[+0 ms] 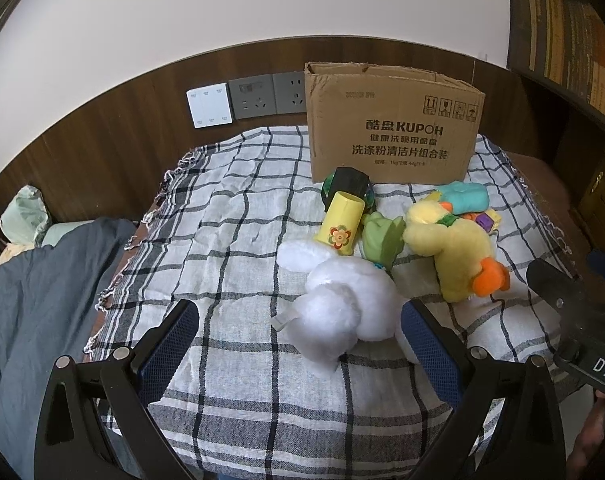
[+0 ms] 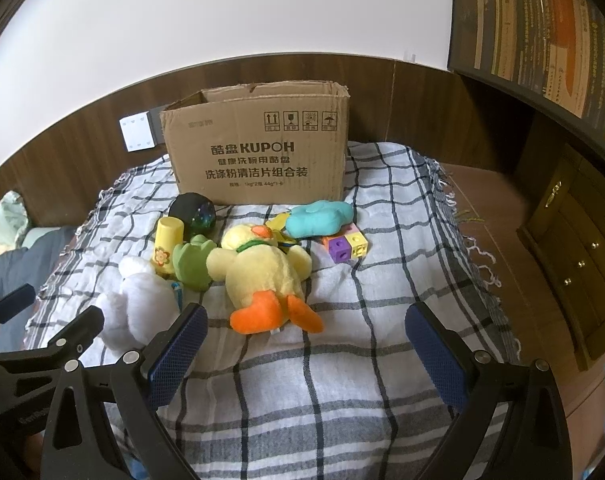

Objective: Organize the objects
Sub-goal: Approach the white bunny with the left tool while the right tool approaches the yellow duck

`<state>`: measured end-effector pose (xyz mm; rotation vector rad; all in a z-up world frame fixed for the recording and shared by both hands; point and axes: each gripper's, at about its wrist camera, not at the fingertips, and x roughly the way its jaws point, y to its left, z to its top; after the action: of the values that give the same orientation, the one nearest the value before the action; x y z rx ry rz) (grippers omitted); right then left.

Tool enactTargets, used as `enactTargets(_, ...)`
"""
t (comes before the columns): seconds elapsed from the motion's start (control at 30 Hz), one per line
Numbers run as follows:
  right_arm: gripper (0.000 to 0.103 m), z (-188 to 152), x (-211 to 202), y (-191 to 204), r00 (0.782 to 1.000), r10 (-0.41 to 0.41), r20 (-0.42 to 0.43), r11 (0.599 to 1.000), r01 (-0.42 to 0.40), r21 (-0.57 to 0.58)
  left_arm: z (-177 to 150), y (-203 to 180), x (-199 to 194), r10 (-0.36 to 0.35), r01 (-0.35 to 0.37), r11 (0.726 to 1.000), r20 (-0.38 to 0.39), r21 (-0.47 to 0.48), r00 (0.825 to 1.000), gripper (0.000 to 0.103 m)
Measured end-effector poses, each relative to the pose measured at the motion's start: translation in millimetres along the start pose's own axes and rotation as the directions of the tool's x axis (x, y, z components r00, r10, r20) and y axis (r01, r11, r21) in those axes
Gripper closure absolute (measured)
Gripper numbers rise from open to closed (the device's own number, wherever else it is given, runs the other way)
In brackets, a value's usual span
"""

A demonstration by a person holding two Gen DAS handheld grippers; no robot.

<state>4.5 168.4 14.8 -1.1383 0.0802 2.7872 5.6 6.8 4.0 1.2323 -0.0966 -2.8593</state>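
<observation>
Both grippers wide, empty: left gripper (image 1: 298, 344) just short of white plush (image 1: 342, 304), right gripper (image 2: 306, 344) near yellow duck (image 2: 262, 276). Toys heaped on checked cloth (image 2: 382, 360) before cardboard box (image 2: 258, 152). Risk: soft plush slips, neighbours dragged, grippers collide.

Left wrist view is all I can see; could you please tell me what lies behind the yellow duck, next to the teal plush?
Observer: A cluster of joined toy cubes, purple, yellow, orange and pink, sits on the checked cloth just in front of the teal plush, right of the yellow duck.
Operator: Thank you. Is the right tool gripping anything?
Observer: No, the right tool stands wide open, gripping nothing.
</observation>
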Motion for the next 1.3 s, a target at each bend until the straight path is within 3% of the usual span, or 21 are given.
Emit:
enactTargets(0.67,0.004,-4.0,4.9,-7.7,1.0,-0.01,-0.009,1.0,0.01,0.017,-1.6,-6.1,1.2,0.014,-0.014,1.0,0.032,0.013,0.999,0.0)
enactTargets(1.07,0.003,-6.4,14.6,-10.8,0.999,-0.023,-0.023,0.999,0.023,0.026,-5.1,-19.7,17.2,0.033,-0.034,0.997,0.007,0.064,0.999,0.0)
enactTargets(1.3,0.004,-6.9,26.3,-14.5,0.999,-0.02,-0.04,0.999,0.022,0.035,-6.9,-23.9,32.9,0.002,-0.001,0.998,-0.025,0.058,1.0,0.0)
